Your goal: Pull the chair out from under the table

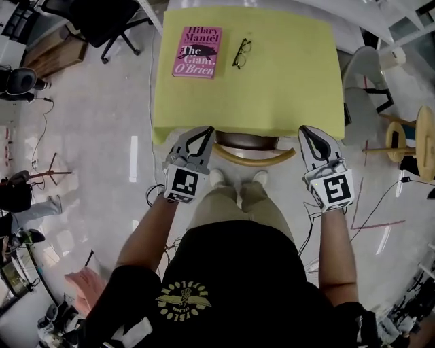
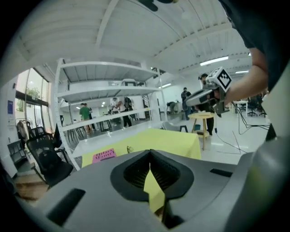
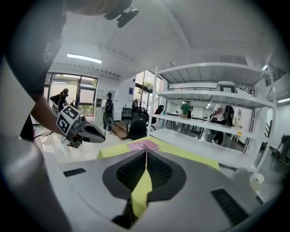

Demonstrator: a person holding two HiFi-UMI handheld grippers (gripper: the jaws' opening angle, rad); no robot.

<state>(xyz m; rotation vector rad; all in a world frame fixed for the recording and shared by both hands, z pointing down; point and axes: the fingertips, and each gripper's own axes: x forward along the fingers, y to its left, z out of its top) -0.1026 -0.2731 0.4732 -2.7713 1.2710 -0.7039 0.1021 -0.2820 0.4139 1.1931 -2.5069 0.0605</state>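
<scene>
A chair with a curved wooden backrest (image 1: 255,157) and a dark seat (image 1: 248,141) is tucked under the near edge of the table, which is covered by a yellow cloth (image 1: 272,81). My left gripper (image 1: 205,131) hangs shut just left of the backrest, with its tip at the cloth's edge. On the other side, my right gripper (image 1: 306,131) is shut too, just right of the backrest. Neither touches the chair. In the left gripper view the jaws (image 2: 150,156) meet with nothing between them. The right gripper view shows the same (image 3: 146,156).
A pink book (image 1: 198,51) and a pair of glasses (image 1: 242,53) lie on the table. A black office chair (image 1: 102,20) stands far left, a white chair (image 1: 363,88) and a wooden stool (image 1: 410,136) to the right. Cables cross the floor. White shelving (image 3: 217,97) stands behind.
</scene>
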